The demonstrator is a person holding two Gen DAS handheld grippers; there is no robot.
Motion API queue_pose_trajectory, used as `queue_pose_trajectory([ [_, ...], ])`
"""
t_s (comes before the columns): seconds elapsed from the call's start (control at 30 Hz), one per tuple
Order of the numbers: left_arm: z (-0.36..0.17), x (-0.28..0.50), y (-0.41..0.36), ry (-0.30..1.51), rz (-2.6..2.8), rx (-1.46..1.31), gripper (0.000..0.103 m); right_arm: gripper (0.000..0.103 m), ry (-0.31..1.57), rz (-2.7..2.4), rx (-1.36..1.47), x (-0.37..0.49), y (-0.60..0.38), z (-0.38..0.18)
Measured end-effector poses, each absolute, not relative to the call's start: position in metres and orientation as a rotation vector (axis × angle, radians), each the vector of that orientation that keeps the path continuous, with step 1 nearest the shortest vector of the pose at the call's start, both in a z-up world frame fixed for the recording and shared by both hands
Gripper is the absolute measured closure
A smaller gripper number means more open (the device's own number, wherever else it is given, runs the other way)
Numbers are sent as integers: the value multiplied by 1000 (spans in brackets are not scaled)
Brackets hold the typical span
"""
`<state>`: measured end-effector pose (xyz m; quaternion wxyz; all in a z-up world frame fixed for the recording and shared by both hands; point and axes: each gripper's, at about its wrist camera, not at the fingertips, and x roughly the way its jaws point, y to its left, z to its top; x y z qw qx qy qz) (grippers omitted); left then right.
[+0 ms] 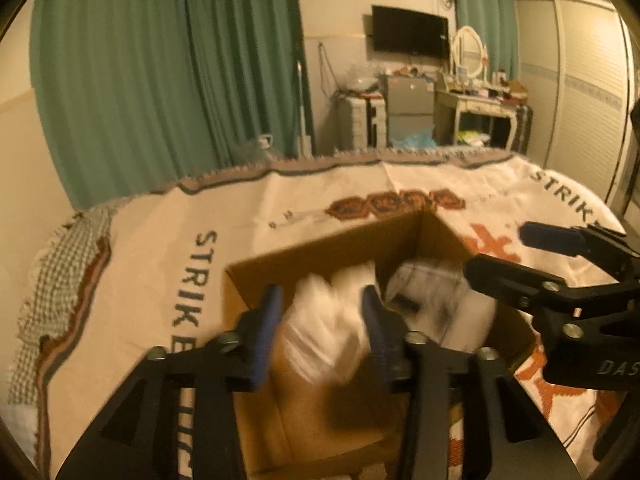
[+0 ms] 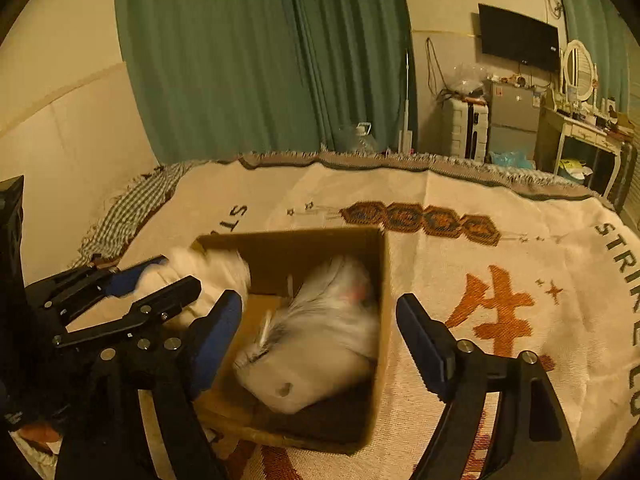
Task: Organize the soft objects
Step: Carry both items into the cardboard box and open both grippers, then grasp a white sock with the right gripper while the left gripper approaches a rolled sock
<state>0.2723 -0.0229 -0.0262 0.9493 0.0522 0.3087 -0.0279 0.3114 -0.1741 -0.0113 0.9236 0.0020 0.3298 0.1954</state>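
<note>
Green curtains (image 2: 248,60) hang behind the bed's printed blanket (image 2: 520,248), where a cardboard box (image 2: 384,280) sits. One white soft bundle (image 2: 320,344) lies inside it. I hold a second white bundle (image 1: 324,332) over the box's edge, clamped in my left gripper (image 1: 320,312). My right gripper (image 2: 320,332) hovers above, fingers apart.

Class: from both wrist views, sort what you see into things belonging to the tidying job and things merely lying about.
Job: cardboard box; white soft item inside it; white soft item between left gripper fingers; right gripper.
Lying about: television; dressing table; curtains.
</note>
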Motion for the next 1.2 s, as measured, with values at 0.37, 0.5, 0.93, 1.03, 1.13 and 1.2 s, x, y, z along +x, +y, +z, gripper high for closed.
queue_pose_trajectory([
  [0.37, 65, 195, -11, 452, -4, 88, 19, 6, 531, 340, -42, 230, -198, 78],
  [0.5, 95, 146, -6, 367, -13, 102, 12, 0, 459, 318, -75, 180, -202, 113],
  [0.93, 77, 51, 24, 387, -106, 65, 12, 0, 450, 320, -128, 52, -184, 117],
  [1.03, 52, 47, 30, 427, -91, 65, 12, 0, 496, 344, -119, 44, -172, 87],
  [1.13, 24, 45, 31, 473, -97, 70, 12, 0, 575, 352, -120, 46, -161, 46],
  [1.2, 3, 41, 30, 494, -93, 71, 12, 0, 637, 369, -107, 47, -156, 19],
])
